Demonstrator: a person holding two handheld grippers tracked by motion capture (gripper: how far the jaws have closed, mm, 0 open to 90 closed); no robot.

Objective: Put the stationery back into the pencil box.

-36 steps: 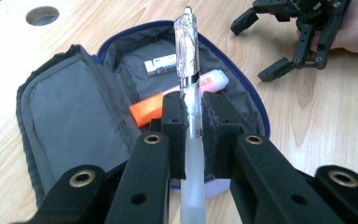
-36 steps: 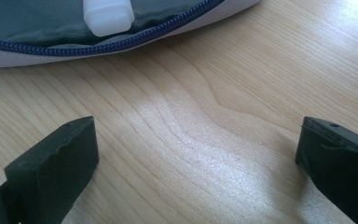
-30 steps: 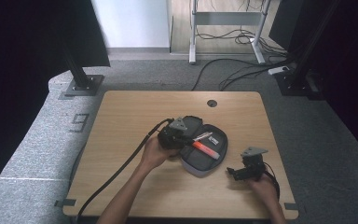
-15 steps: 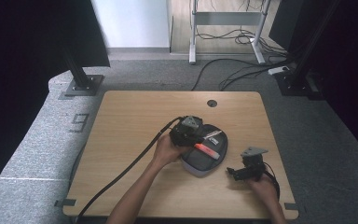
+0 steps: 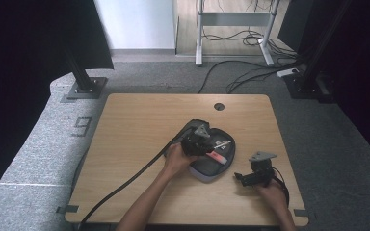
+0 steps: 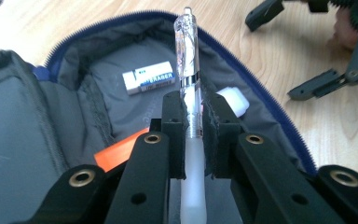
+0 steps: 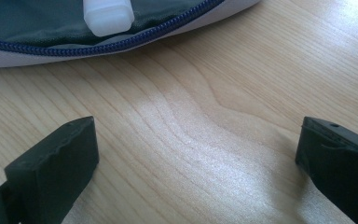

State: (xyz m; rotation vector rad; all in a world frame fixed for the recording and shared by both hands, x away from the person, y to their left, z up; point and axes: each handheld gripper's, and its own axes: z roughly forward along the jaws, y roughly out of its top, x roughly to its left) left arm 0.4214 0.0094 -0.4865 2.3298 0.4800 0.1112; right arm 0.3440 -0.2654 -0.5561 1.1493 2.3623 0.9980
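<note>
A lab or studio recording space: a wooden counter (image 5: pixel 139 125) on grey carpet (image 5: pixel 43 154), black stand bases (image 5: pixel 84 86) at upper left, cables (image 5: pixel 231 79) trailing along the top.

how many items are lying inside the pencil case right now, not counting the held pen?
3 visible: a white eraser on the grey lining at the back, a white capped item by the zipper edge, and an orange item partly behind the left gripper. More may be hidden.
</note>
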